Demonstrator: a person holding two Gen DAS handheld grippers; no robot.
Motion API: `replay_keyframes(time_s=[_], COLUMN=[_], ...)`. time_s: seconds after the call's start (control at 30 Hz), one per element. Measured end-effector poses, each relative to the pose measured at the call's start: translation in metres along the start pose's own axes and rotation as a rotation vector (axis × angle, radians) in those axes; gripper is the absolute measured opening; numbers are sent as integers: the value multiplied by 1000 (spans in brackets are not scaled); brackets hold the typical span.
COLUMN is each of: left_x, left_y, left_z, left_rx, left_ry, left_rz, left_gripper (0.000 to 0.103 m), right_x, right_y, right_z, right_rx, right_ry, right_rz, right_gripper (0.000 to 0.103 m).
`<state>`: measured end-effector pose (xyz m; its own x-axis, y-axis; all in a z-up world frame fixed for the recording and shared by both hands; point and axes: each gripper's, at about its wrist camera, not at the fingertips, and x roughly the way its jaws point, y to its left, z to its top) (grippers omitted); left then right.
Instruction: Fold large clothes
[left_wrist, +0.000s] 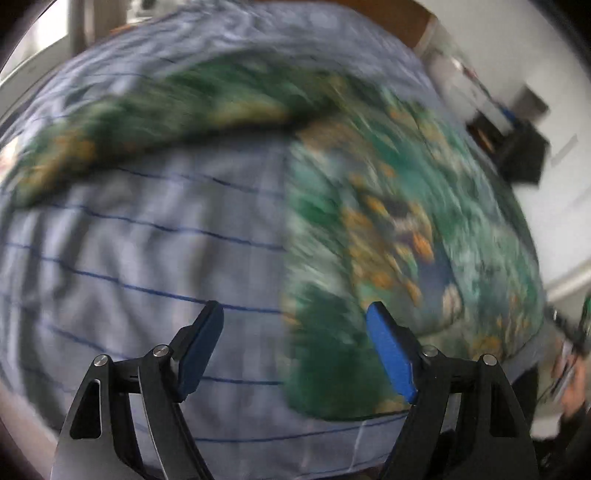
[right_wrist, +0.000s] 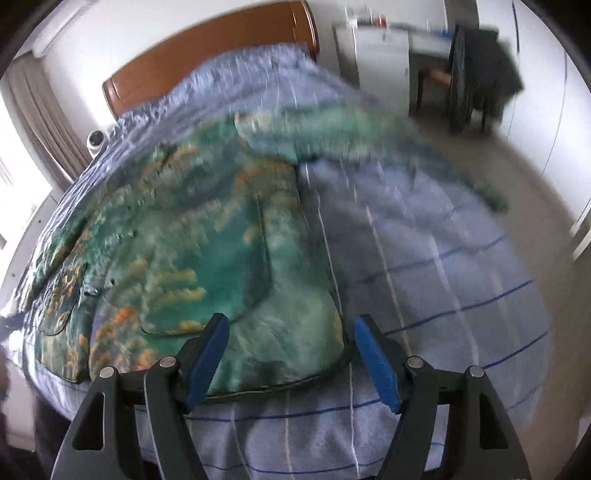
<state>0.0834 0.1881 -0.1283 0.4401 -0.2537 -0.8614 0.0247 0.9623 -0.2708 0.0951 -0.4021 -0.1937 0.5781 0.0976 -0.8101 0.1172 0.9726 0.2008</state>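
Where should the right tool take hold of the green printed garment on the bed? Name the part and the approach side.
Grip the green printed garment at its near hem corner, where the dark-edged hem curves up. Come from the near edge of the bed, pointing down. That corner lies flat and sits just ahead of the open right tool, so one finger could probably slide under the edge. Blur hides finer folds.

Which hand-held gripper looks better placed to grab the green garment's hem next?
Probably the right hand-held gripper: it is open, with the green garment's hem corner between its fingers. The left hand-held gripper mostly faces the blue bedspread.
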Motion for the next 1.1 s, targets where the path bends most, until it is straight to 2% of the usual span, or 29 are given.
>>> replay_keyframes(time_s=[0.17,0.2,0.23,0.27,0.3,0.33,0.4,0.5,0.67,0.8,0.87,0.93,1.07,1.1], left_x=[28,29,30,28,26,27,22,12,3,3,8,9,-15,-24], left_y=[-15,-16,-19,-24,-28,-33,-41,-40,-32,-31,-31,-32,-41,-43], left_z=[-3,-4,-5,-9,-10,-13,-16,-21,-27,-37,-33,-24,-10,-7], left_rx=[23,25,27,29,40,52,94,128,129,149,146,146,168,173], left_ry=[53,55,63,64,56,52,40,25,31,41,35,29,-37,-69], left_rz=[-31,-36,-43,-46,-52,-52,-41,-38,-53,-20,8,39,80,91], left_gripper=[81,74,54,43,30,22,18,16,16,18,27,40,61,70], right_x=[36,41,43,45,45,45,38,24,-1,-14,-11,-6,-8,-16], right_y=[-17,-18,-19,-20,-20,-16,-8,6,11,12,13,10,-5,-13], right_z=[-4,-4,-4,-4,-4,-4,-5,-9,-14,-24,-31,-30,-19,-14], right_rx=[2,12,20,30,24,5,-36,-103,-132,-143,-164,-158,-96,-76], right_ry=[106,119,127,136,137,135,117,86,63,80,87,79,80,64], right_rz=[84,104,117,140,144,133,104,63,50,53,24,9,10,20], right_gripper=[72,72,72,62,37,26,14,13,12,12,13,19,43,46])
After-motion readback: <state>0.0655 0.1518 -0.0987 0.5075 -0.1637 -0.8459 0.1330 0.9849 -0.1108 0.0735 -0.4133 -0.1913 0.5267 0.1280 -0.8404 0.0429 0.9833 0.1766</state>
